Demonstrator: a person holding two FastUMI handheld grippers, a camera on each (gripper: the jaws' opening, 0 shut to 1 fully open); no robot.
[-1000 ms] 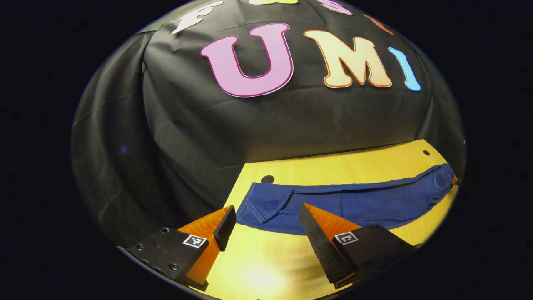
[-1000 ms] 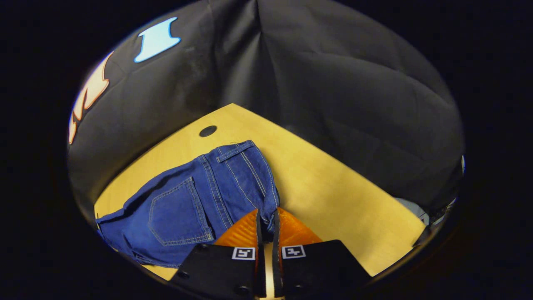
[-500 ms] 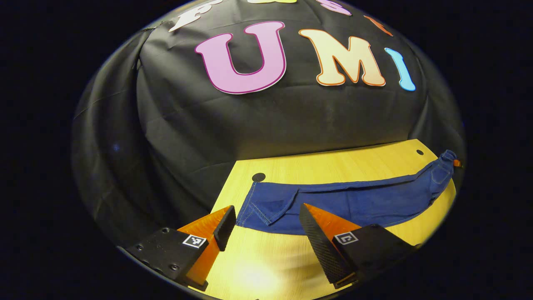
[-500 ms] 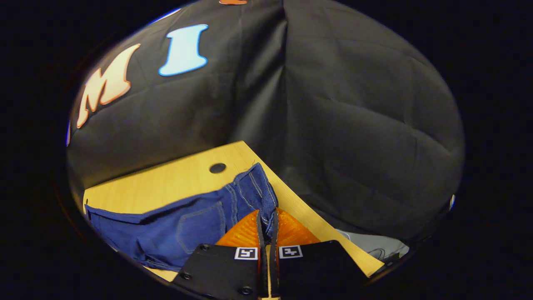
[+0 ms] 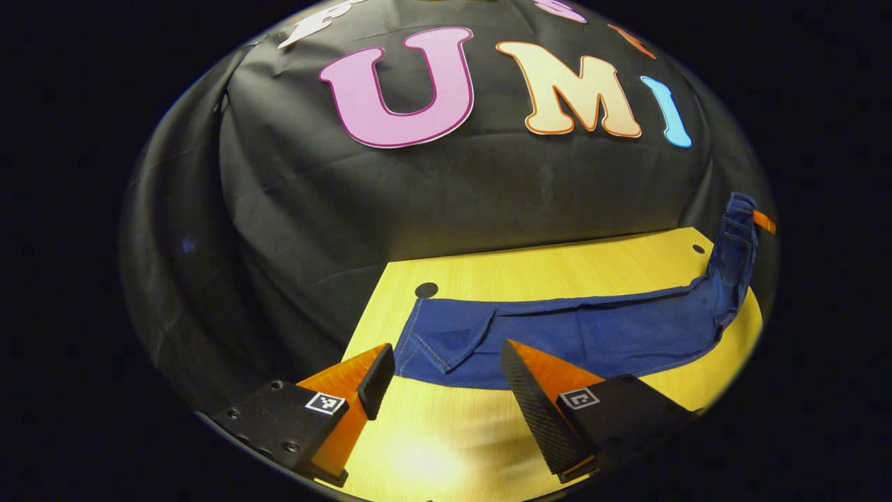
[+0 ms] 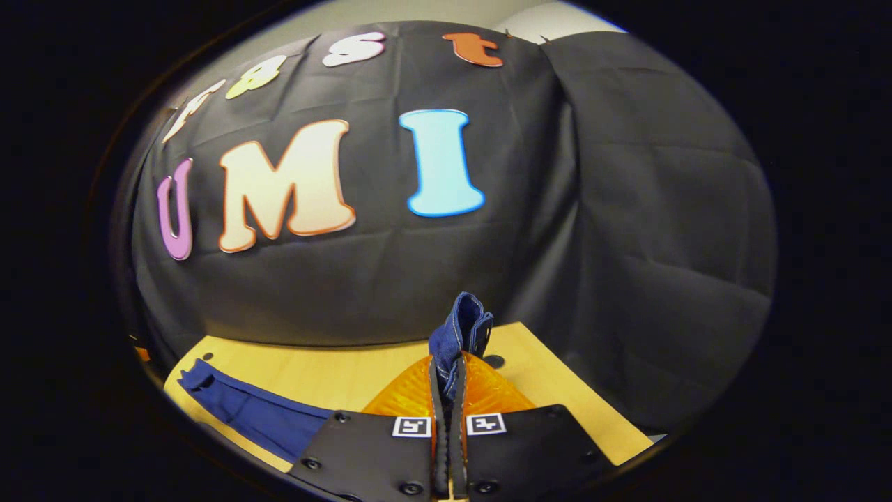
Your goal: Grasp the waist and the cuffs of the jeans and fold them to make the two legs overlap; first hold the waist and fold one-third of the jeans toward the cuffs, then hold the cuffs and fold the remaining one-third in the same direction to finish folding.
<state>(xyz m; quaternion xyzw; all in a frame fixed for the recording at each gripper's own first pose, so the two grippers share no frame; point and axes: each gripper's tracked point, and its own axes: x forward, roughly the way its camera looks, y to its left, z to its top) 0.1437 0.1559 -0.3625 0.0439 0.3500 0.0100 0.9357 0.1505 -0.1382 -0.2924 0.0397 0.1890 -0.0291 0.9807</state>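
Left tool (image 5: 446, 376): fingers spread wide, gripping nothing, poised low over the near edge of the desk (image 5: 557, 268). Its tips sit just short of the jeans (image 5: 578, 335), apart from the cloth.

Right tool (image 6: 447, 390): fingers pressed together on a bunch of denim, which pokes up between the tips. From the left gripper view the right tool (image 5: 764, 222) shows as an orange sliver at the far right edge, holding that end of the jeans up off the desk; probably the waist end, though the edge distortion makes this hard to confirm.

Jeans: lying flat along the desk in a long blue band, cuff end (image 5: 435, 341) nearest the left tool, a flap of hem turned over there. The far end rises steeply to the right tool.

Beyond: a dark round hole (image 5: 426, 290) in the desk just behind the cuff end, another (image 5: 698, 249) near the raised end.
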